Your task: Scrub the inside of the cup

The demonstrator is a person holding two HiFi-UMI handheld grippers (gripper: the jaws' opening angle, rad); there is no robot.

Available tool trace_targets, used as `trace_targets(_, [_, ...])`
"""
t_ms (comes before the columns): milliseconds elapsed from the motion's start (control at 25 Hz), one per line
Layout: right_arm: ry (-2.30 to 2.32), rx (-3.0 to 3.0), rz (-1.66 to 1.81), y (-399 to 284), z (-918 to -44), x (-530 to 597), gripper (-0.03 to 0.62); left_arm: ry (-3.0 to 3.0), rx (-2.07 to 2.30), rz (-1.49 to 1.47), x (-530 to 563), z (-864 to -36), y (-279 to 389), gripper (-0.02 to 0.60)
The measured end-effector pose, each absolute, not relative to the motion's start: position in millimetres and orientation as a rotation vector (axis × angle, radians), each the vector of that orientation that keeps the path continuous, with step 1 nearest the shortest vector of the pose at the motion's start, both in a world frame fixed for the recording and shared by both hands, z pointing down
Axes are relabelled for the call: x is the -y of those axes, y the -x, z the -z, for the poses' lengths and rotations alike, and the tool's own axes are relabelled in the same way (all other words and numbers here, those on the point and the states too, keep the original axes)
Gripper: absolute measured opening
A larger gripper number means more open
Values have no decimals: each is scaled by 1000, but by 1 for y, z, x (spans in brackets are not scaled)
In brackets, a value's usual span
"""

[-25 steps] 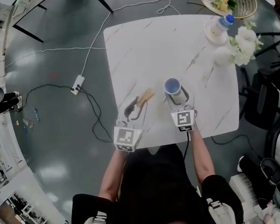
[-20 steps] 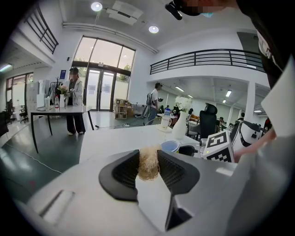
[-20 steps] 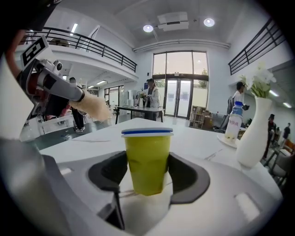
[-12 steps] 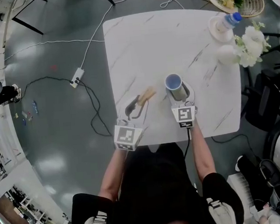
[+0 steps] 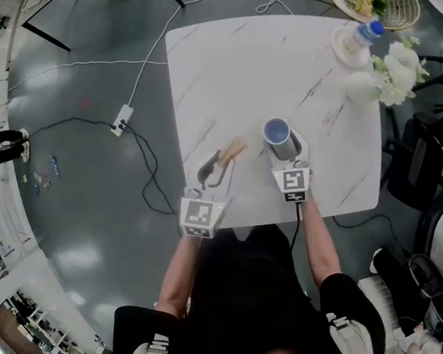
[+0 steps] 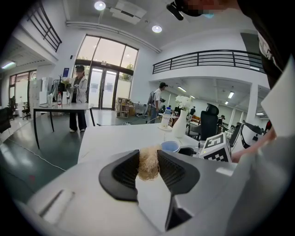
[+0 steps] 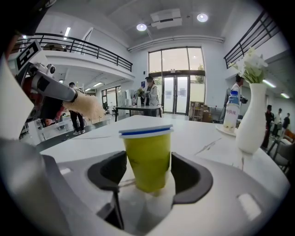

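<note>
Steadiness first: my right gripper [image 7: 147,171] clamps the yellow-green paper cup [image 7: 148,151] upright while my left gripper [image 6: 148,157], at its nine o'clock, pinches the tan-bristled brush [image 6: 148,166] ready.

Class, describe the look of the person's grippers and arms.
The left gripper and right gripper have pale grey bodies, black ribbed pads, each with a white cube bearing black square markers. A black cable leaves the right one. Black short-sleeved top.

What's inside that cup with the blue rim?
From above, the cup shows only a pale, bare-looking interior; the brush is outside it. Its bottom is too small to check; from the side its wall hides everything.
</note>
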State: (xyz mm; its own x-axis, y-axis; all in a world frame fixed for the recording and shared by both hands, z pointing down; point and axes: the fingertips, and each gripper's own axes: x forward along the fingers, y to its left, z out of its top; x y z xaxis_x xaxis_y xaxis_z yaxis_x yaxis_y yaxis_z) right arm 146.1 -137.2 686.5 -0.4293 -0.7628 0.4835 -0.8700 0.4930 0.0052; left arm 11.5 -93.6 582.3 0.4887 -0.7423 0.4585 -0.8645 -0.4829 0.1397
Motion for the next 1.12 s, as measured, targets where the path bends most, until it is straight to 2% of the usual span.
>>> trace_targets(1120, [-1441,2226,-432,-170,-681,89,302,-2454,1333,-466,60,-559,-1,130])
